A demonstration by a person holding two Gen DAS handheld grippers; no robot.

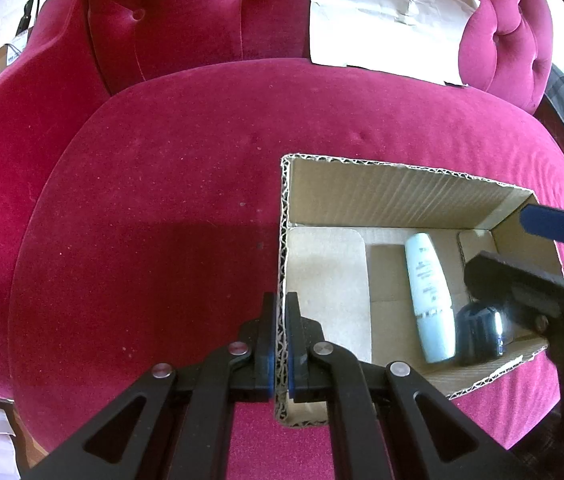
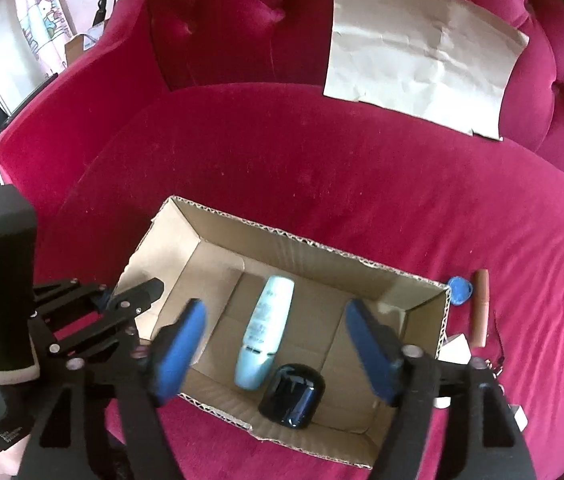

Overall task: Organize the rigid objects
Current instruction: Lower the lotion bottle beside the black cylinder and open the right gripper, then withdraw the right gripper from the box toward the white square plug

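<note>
An open cardboard box (image 1: 402, 196) (image 2: 314, 248) sits on a red velvet sofa seat. Inside lie a pale blue bottle (image 1: 430, 296) (image 2: 263, 332) and a dark glossy jar (image 1: 480, 336) (image 2: 292, 396). My left gripper (image 1: 280, 312) is shut on the box's left wall, one finger on each side. My right gripper (image 2: 277, 336) is open and empty above the box, over the bottle and jar; its blue pads (image 1: 554, 226) show at the right of the left wrist view. A blue tag (image 2: 460, 290) and a brown tube (image 2: 481, 308) lie on the seat right of the box.
A creased sheet of paper (image 2: 422, 60) (image 1: 386, 20) leans on the tufted backrest. The sofa arm (image 2: 65, 128) rises at the left. Small white items (image 2: 456, 350) lie by the box's right wall.
</note>
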